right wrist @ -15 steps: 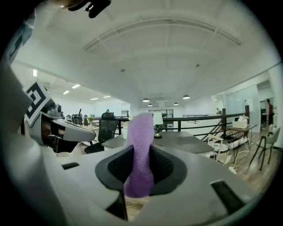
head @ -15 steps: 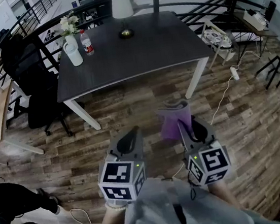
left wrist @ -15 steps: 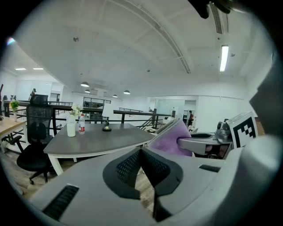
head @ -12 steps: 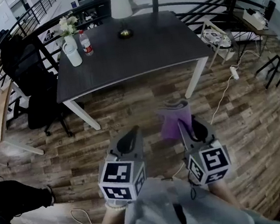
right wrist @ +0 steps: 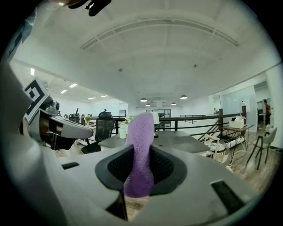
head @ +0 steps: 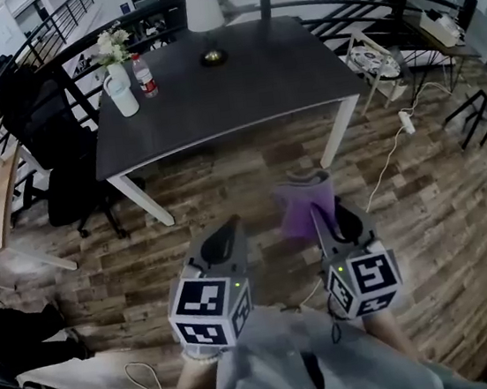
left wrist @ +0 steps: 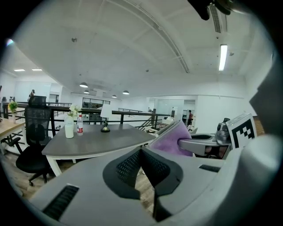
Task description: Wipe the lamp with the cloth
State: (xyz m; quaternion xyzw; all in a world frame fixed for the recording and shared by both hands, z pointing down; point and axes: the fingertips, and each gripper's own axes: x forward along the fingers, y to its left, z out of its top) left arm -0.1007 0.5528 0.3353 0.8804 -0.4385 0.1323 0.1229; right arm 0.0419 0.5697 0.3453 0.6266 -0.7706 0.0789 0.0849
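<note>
A plank-wood floor [head: 225, 191] fills most of the head view, and a dark table [head: 229, 84] on white legs is seen standing on it, well ahead of the person. A black office chair [head: 50, 143] is placed at the table's left end. Both tools are held low over the floor, well apart from the table. The left gripper [head: 227, 236] is seen with its jaws pressed together and nothing between them, as is confirmed in its own view [left wrist: 141, 152]. The right gripper [head: 327, 221] is clamped on the purple cloth [head: 303, 208], which is pinched upright between the jaws and stands up above them [right wrist: 140, 150]. The lamp [head: 204, 16], with a white shade and a dark round base, is set near the far edge of the table. A white jug [head: 123, 96] with flowers and a small bottle [head: 146, 76] are grouped at the far left corner.
</note>
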